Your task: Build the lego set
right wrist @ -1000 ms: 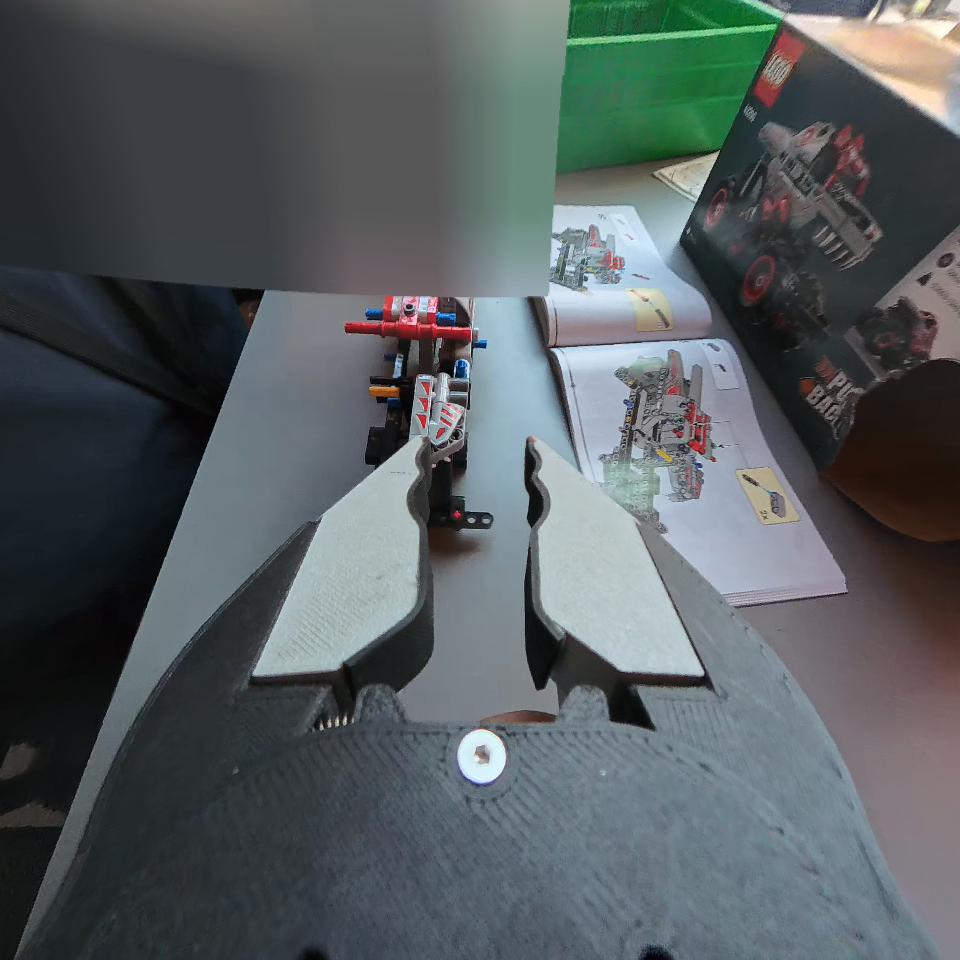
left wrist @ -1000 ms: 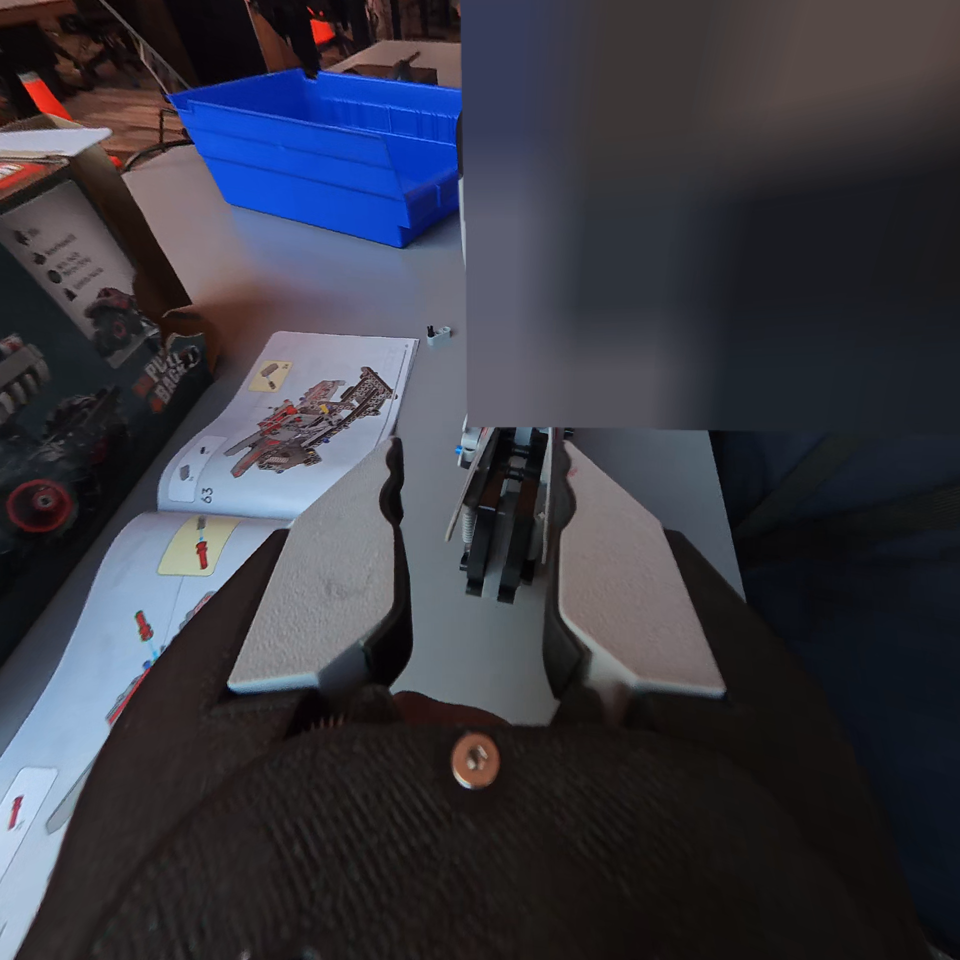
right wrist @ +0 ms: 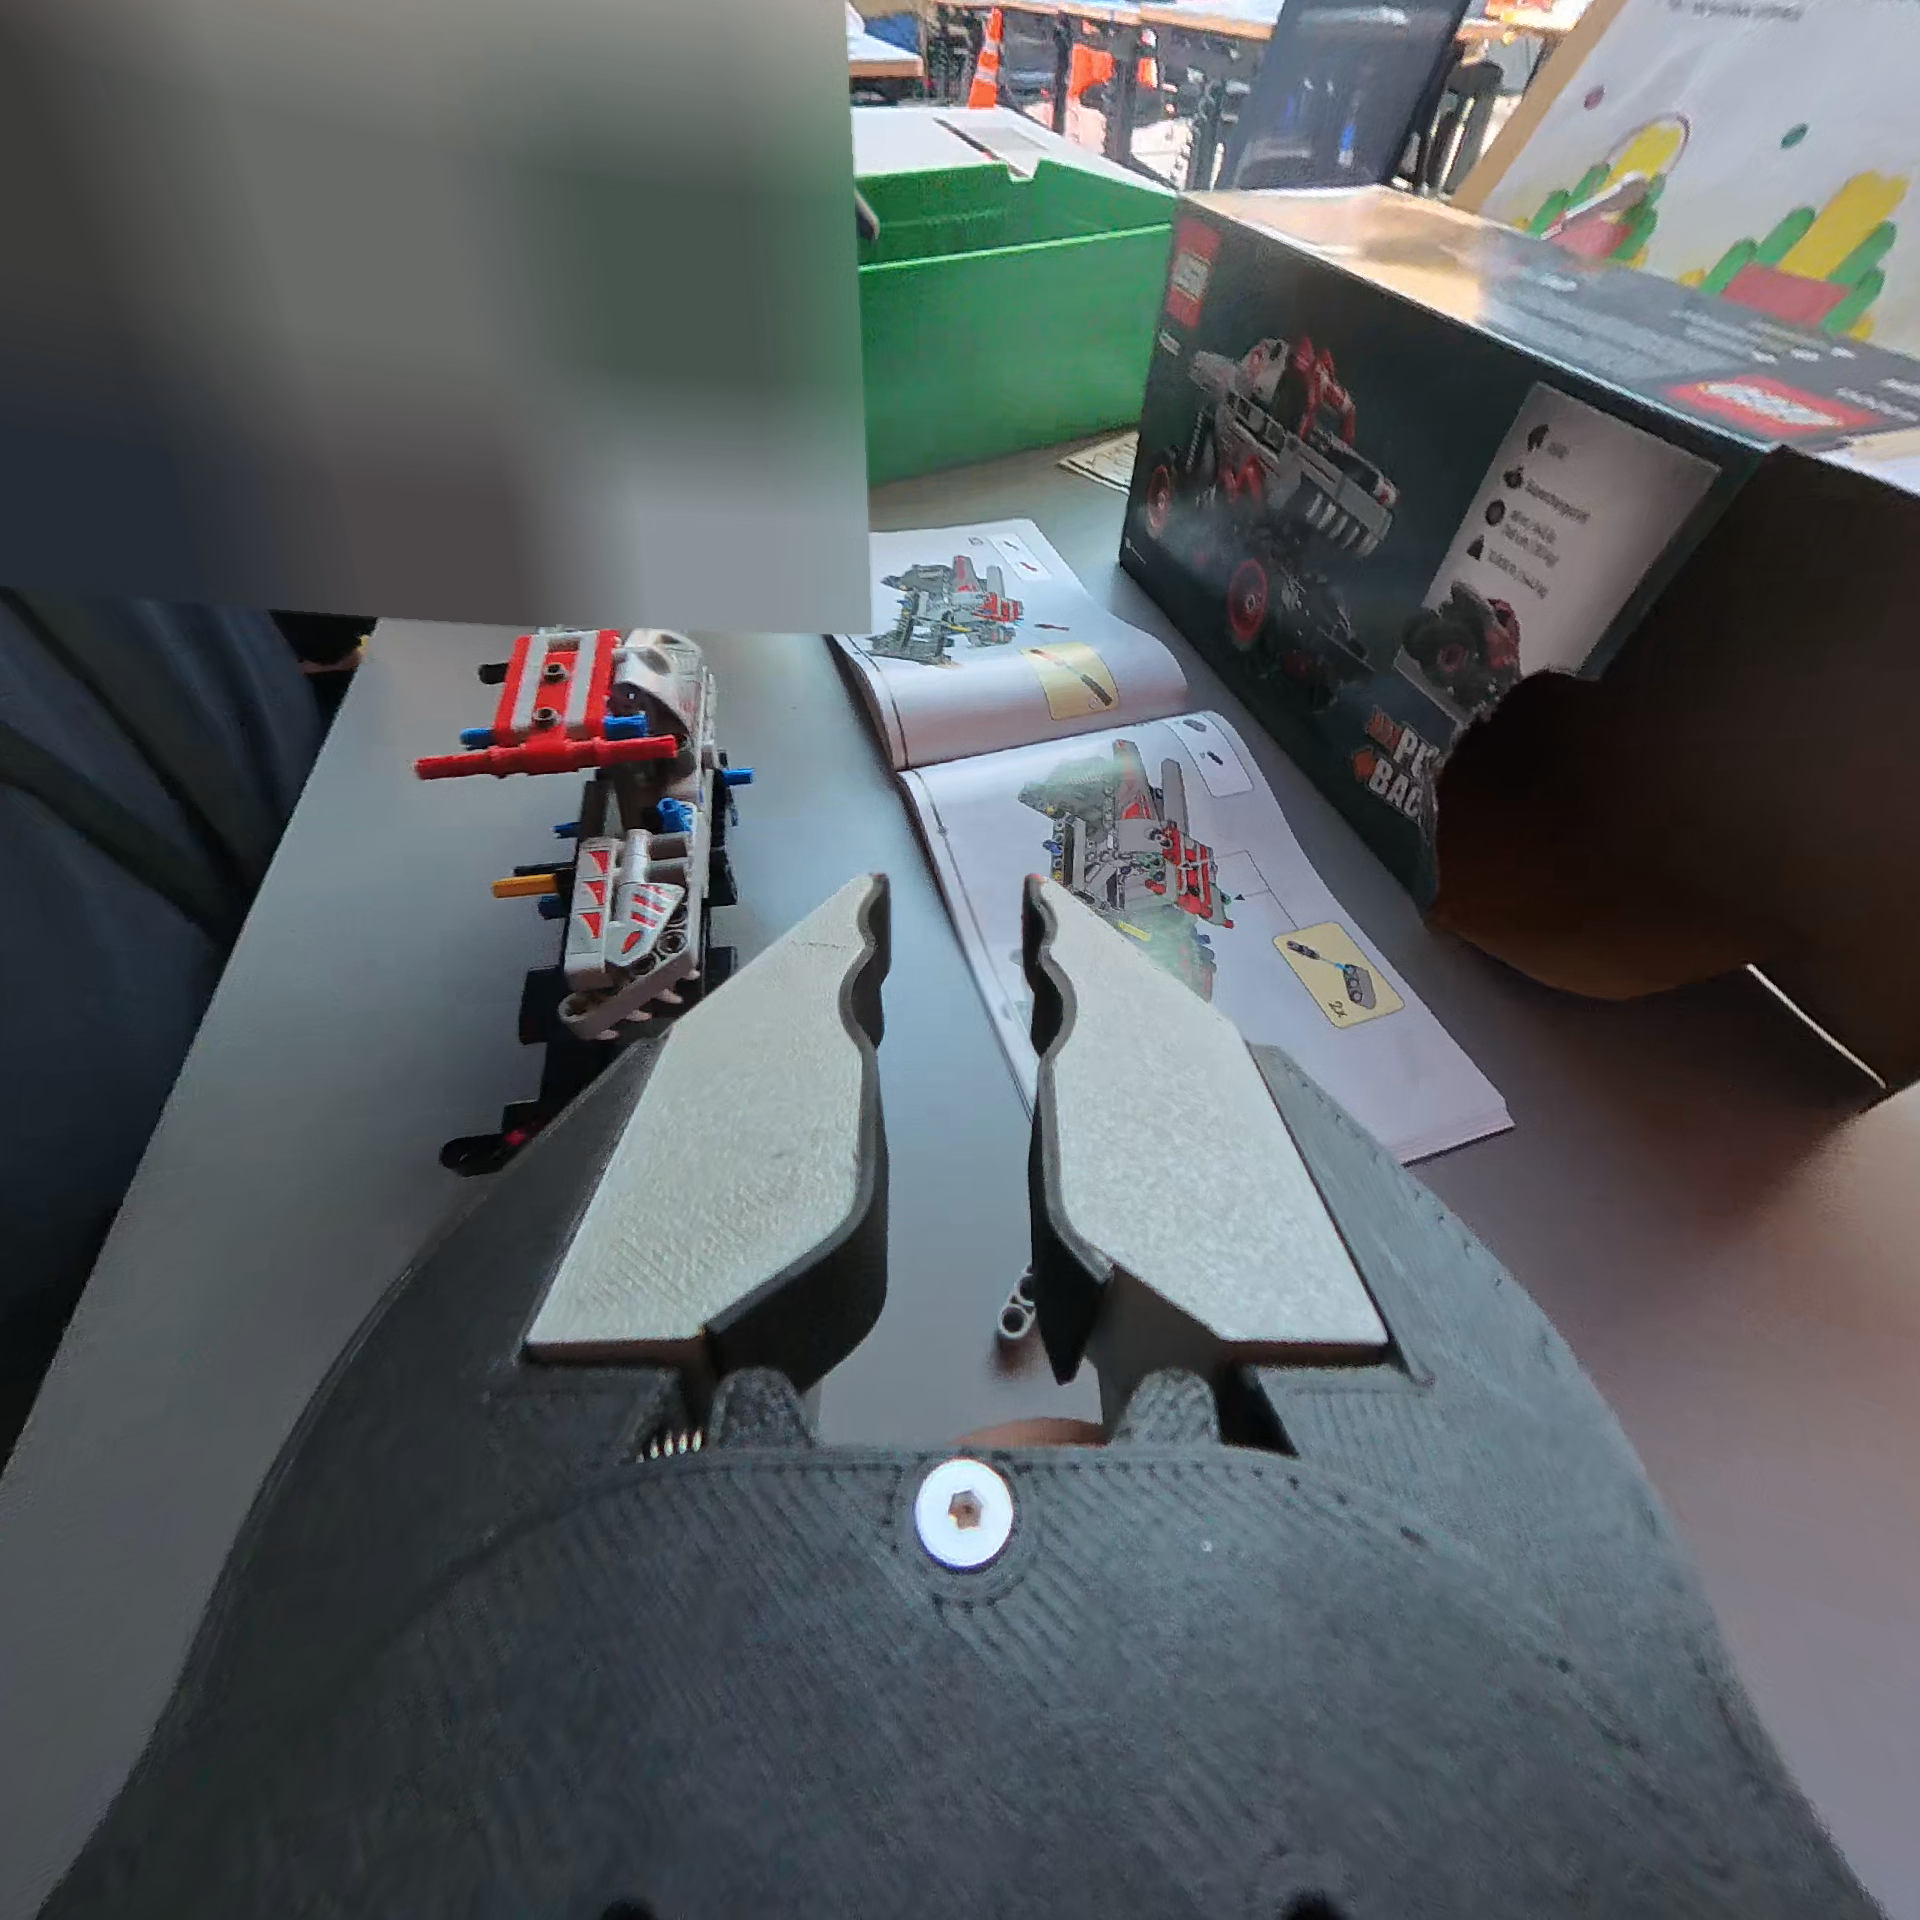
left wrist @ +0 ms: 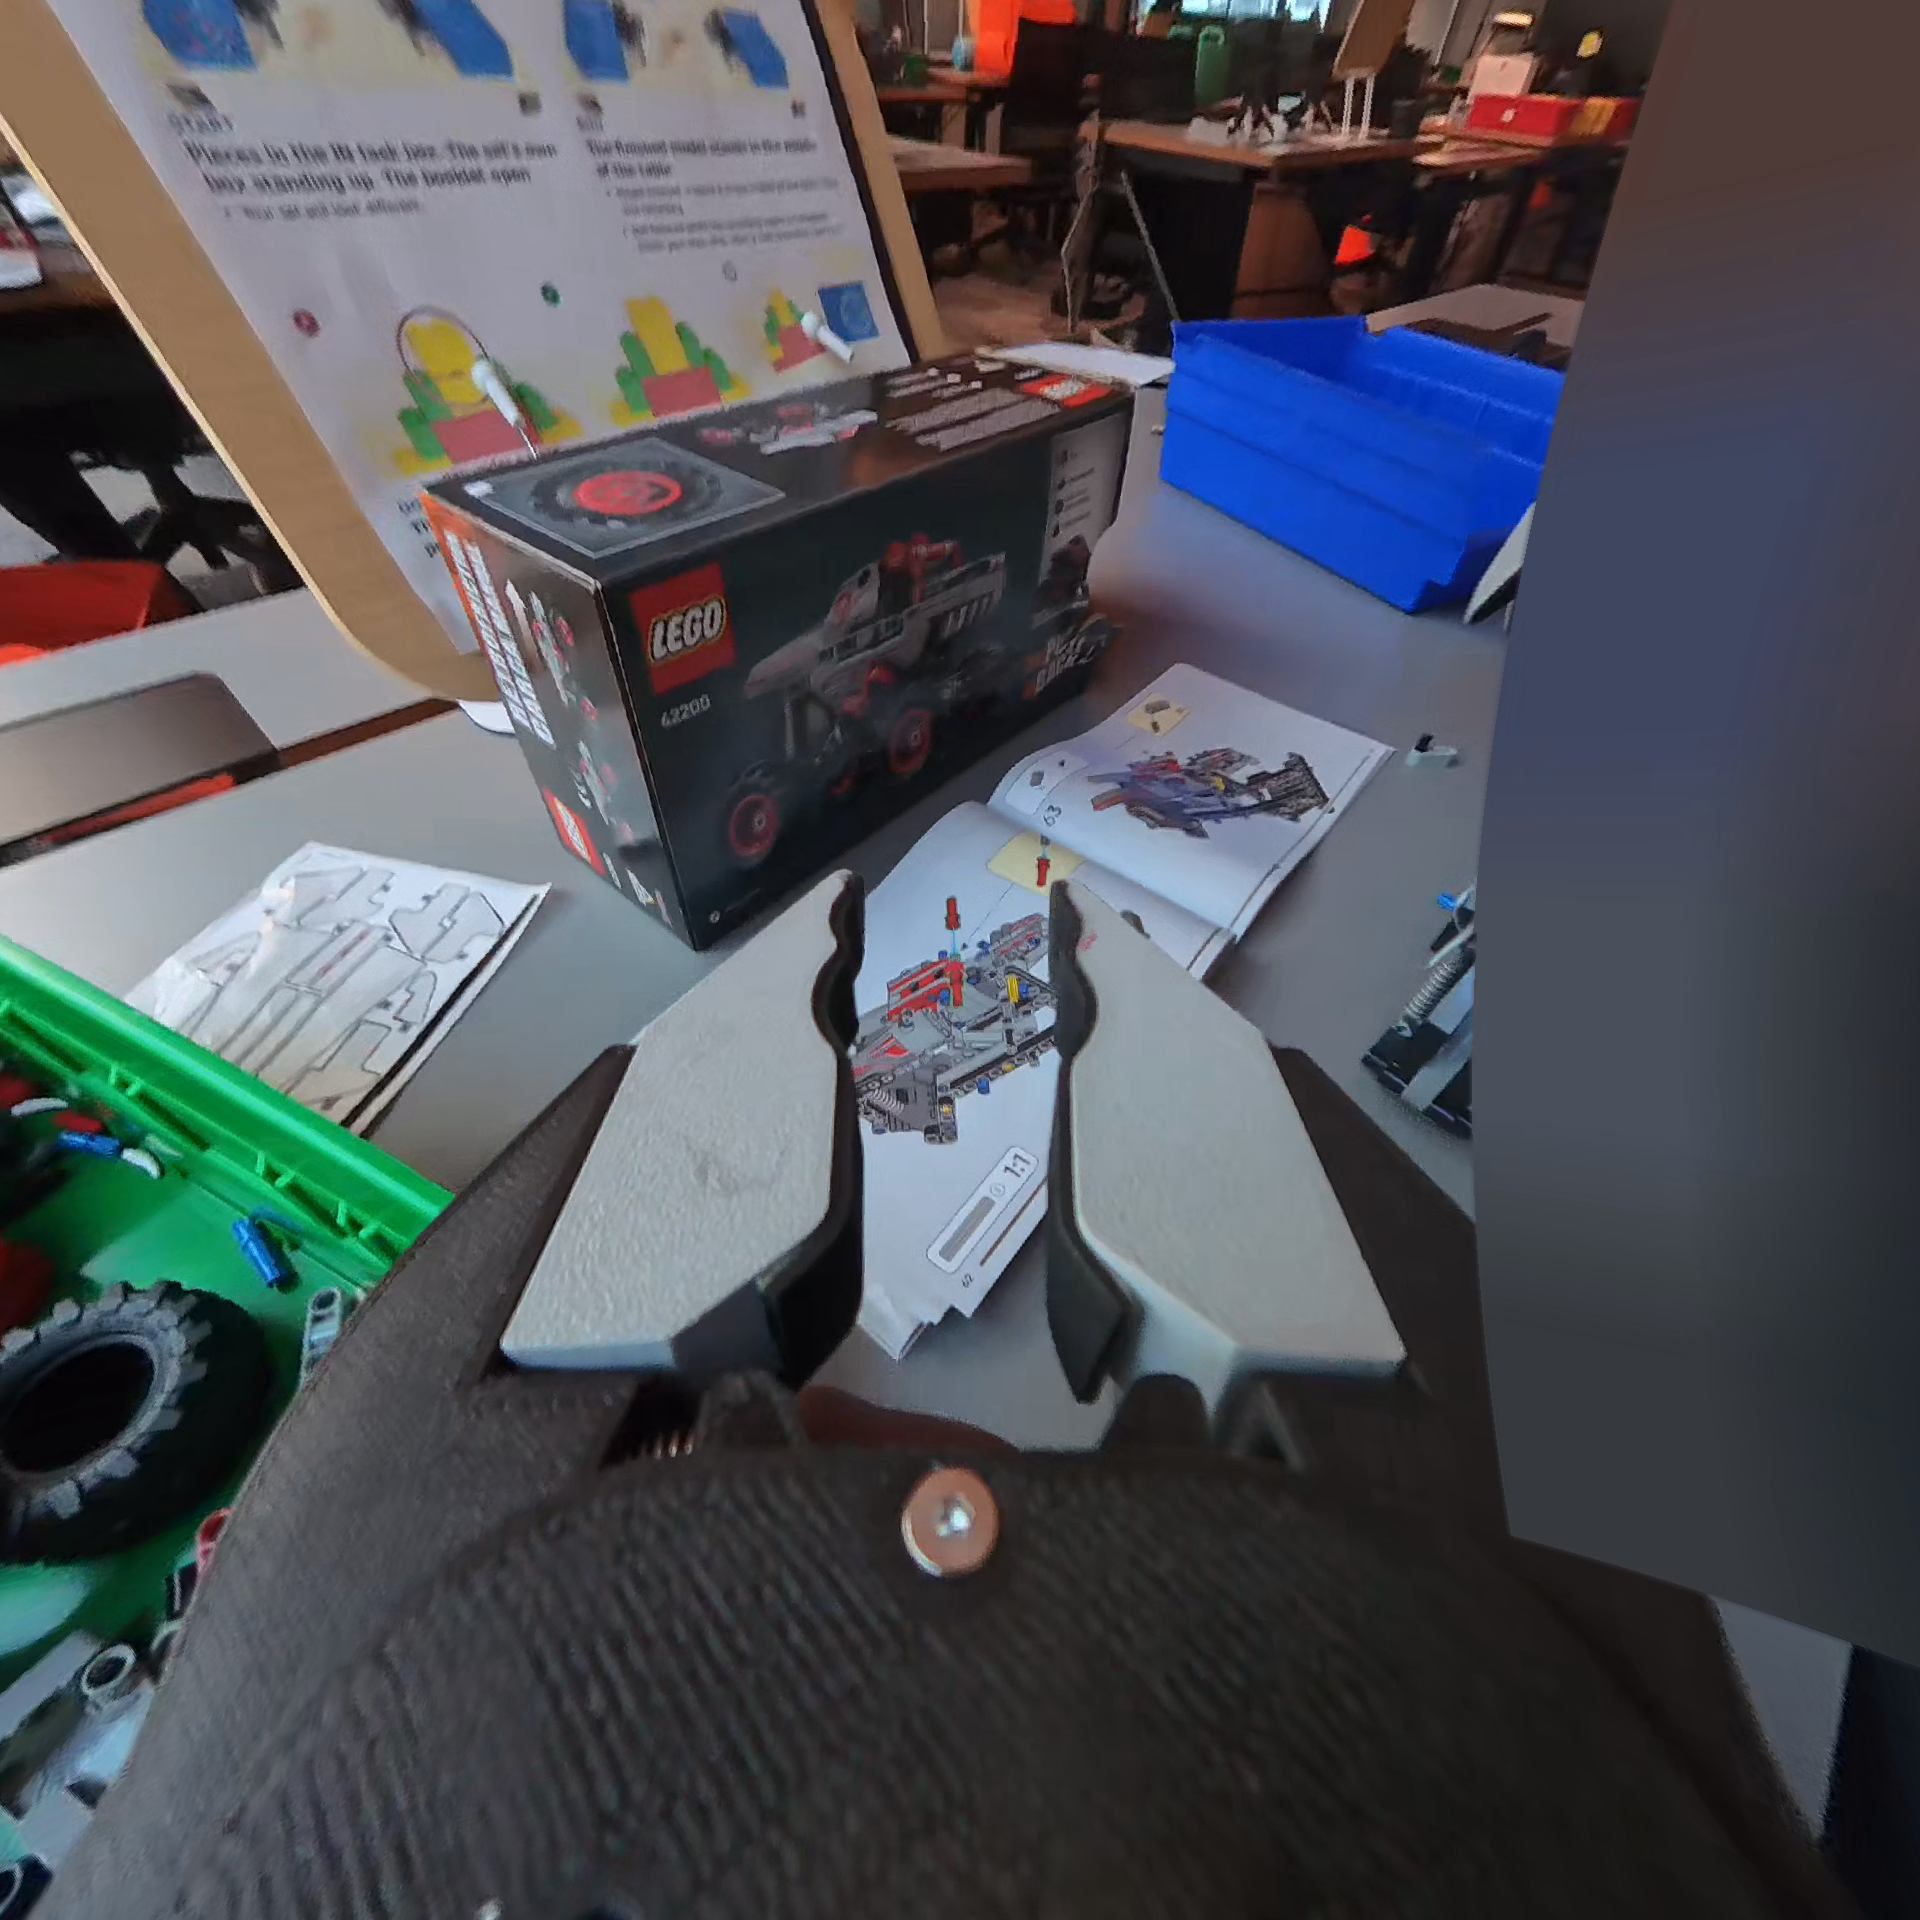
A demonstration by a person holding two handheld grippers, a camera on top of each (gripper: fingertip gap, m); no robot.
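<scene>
Lego truck chassis (right wrist: 623, 852), half built, lies on the grey tabletop (right wrist: 343, 1039) at about ten o'clock from my right fingers (right wrist: 956, 914), which hang parted with nothing between them, over bare surface just beside the model. One small grey connector (right wrist: 1016, 1317) rests on the tabletop low between those same fingers, untouched.

My left fingers (left wrist: 954, 914) are likewise spread and empty, poised above the open instruction booklet (left wrist: 1195, 821); its pages fill the gap at twelve o'clock. From that side only the end of the chassis shows, at three o'clock by the frame's edge.

Farther out: the set's box (left wrist: 831, 644) stands at eleven o'clock behind the booklet, a sticker sheet (left wrist: 332, 956) lies at nine o'clock, and the green parts bin (left wrist: 208, 1132) at eight o'clock holds a black tyre (left wrist: 104, 1423), blue pins and other loose pieces. A blue bin (left wrist: 1351, 447) sits at one o'clock, and a lone small grey piece (left wrist: 1432, 750) rests past the booklet's far page.

By my reading, the build is midway: frame, a red top assembly and printed side panels are on, but no wheels are fitted and much of the bodywork pictured on the box is absent. With the tyre unmounted and the bin far from emptied, plenty remains. Picking the next piece from bin or tabletop looks like the step in hand.
</scene>
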